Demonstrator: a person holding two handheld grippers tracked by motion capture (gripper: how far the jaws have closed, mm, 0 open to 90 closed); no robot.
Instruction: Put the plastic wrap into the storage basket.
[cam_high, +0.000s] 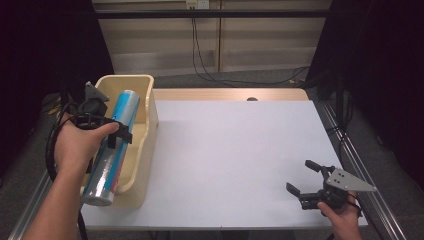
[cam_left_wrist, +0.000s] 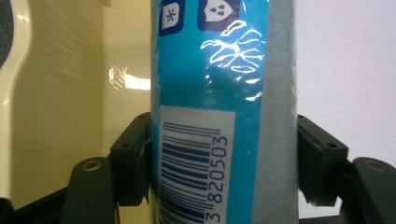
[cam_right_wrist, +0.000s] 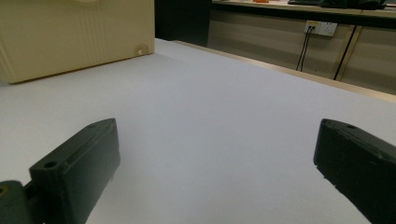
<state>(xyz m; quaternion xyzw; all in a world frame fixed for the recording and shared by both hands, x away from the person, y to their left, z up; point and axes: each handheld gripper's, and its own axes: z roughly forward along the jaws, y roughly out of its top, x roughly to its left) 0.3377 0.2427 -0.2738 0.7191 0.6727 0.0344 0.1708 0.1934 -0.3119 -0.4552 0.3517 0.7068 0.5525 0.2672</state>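
Now, here is what you have in front of you.

Left claw: your left claw (cam_high: 114, 134) squeezes the blue roll (cam_high: 111, 146) around its middle. In the left gripper view both black pads (cam_left_wrist: 135, 158) press on the sides of the blue roll (cam_left_wrist: 210, 112), right by the bar code.

Blue roll: it is long and shiny. It lies slanted over the cream tub (cam_high: 142, 107). Its far end is over the inside of the tub. Its near end sticks out past the tub's near edge, close to your arm.

Cream tub: it sits on the left end of the white worktop (cam_high: 235, 155).

Right claw: your right claw (cam_high: 300, 176) is spread wide with nothing in it. It is low over the near right corner of the worktop, well apart from the roll. In the right gripper view you see bare white worktop (cam_right_wrist: 210, 121) between its two jaws and the cream tub (cam_right_wrist: 74, 37) far off.
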